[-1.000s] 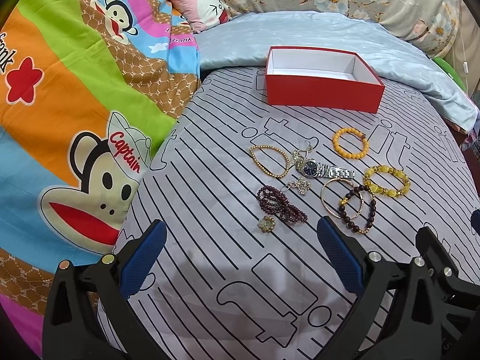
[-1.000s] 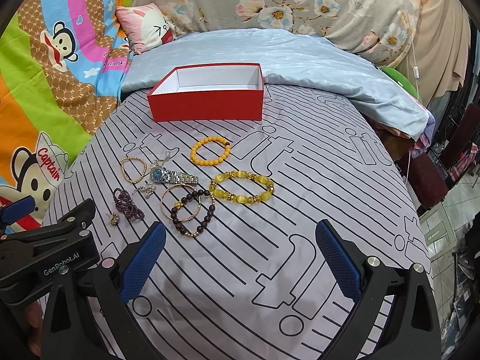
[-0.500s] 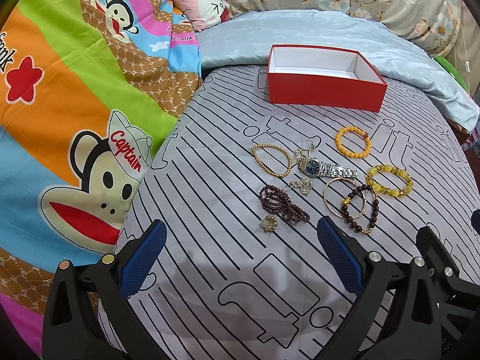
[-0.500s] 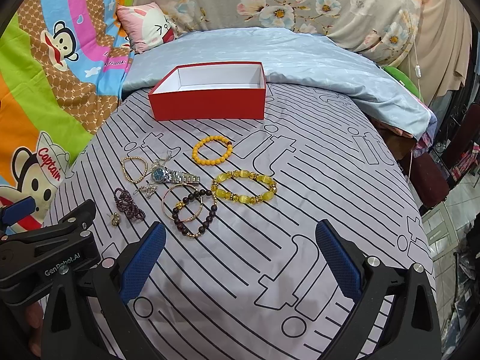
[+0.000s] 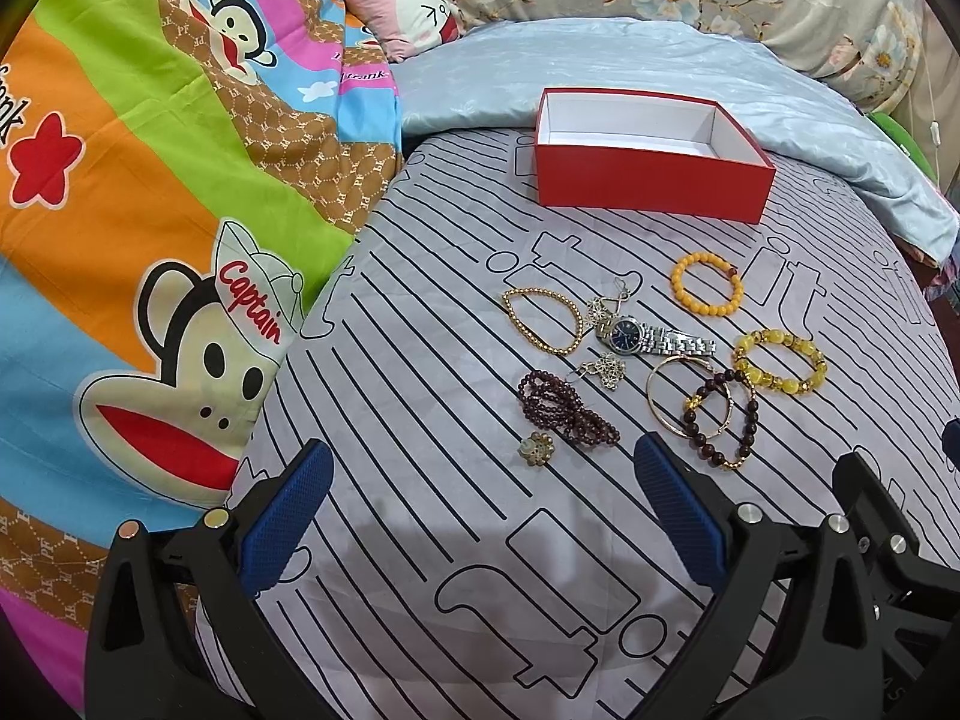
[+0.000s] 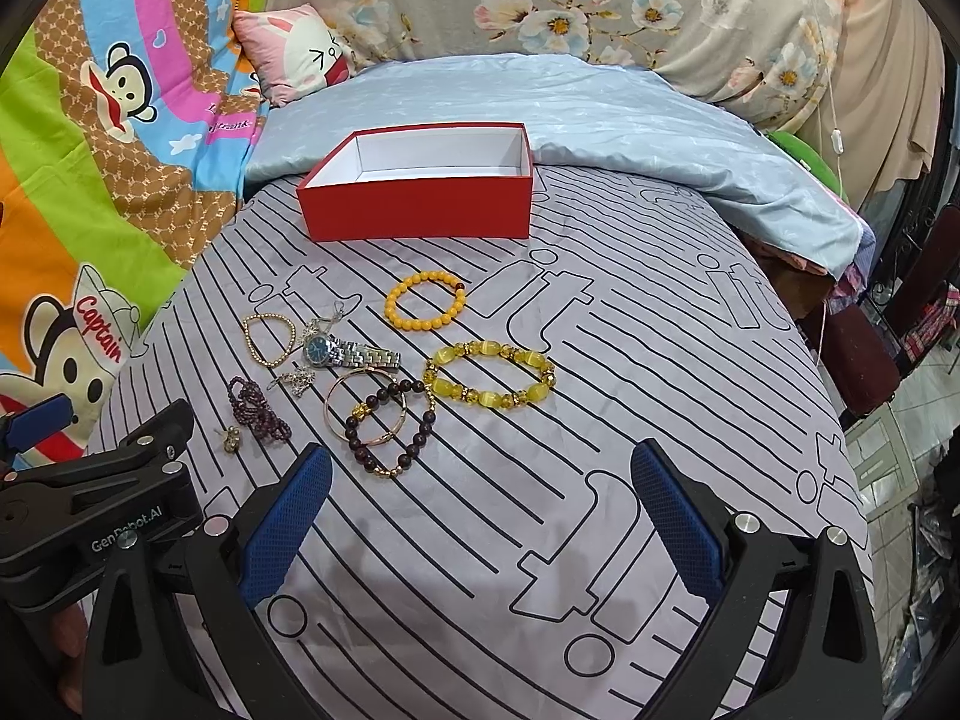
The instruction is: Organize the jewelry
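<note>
both cameras are drifting slightly nearer the jewelry since a second ago, while the left gripper (image 5: 477, 510) and right gripper (image 6: 477, 513) are hovering spread wide and holding nothing. bracelets (image 6: 489, 375) and the watch (image 5: 654, 341) are lying clustered on the striped sheet (image 6: 600, 480), near the empty red box (image 6: 420, 213). beads are looking light, slippery and floppy, so pinching across one strand should be working best; the watch is seeming heavier.

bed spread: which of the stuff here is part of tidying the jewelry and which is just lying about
Part of the job:
red box, open and empty
orange bead bracelet
yellow bead bracelet
watch
gold bead bracelet
dark bead bracelet
gold bangle
purple bead strand

Just lying about:
pink pillow
blue quilt
cartoon monkey blanket
</note>
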Available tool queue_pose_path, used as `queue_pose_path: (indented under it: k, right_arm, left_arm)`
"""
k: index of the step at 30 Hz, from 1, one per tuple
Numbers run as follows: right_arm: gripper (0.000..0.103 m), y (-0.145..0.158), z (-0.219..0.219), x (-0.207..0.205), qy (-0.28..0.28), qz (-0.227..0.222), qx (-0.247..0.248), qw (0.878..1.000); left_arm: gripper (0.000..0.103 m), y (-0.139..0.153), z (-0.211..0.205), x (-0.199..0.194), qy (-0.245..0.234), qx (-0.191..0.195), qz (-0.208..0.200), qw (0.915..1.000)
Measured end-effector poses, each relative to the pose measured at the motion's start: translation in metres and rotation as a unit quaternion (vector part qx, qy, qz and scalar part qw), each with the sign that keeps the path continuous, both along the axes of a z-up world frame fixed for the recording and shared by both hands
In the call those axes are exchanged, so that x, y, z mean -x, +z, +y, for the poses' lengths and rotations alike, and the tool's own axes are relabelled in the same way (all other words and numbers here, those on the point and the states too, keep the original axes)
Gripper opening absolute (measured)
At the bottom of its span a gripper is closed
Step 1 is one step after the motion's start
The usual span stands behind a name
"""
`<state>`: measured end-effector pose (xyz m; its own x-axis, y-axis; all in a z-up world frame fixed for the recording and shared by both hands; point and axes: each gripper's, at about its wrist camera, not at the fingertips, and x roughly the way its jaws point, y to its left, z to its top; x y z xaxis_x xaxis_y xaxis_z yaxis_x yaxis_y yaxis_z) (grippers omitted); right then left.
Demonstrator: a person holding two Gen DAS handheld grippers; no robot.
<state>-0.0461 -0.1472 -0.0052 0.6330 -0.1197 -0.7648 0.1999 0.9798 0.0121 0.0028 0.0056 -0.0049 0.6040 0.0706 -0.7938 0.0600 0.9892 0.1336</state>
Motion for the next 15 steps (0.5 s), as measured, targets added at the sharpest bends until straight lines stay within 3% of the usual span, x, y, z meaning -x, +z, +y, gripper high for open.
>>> queue_pose_path:
  k: [15]
  right_arm:
    - [0.098,-0.0062,-0.0006,-0.0046,0.007,0.007,-0.007,1.0]
  left_arm:
    - [0.098,-0.0075,0.0003,-0.0072,-0.009,0.008,0.012,0.9999]
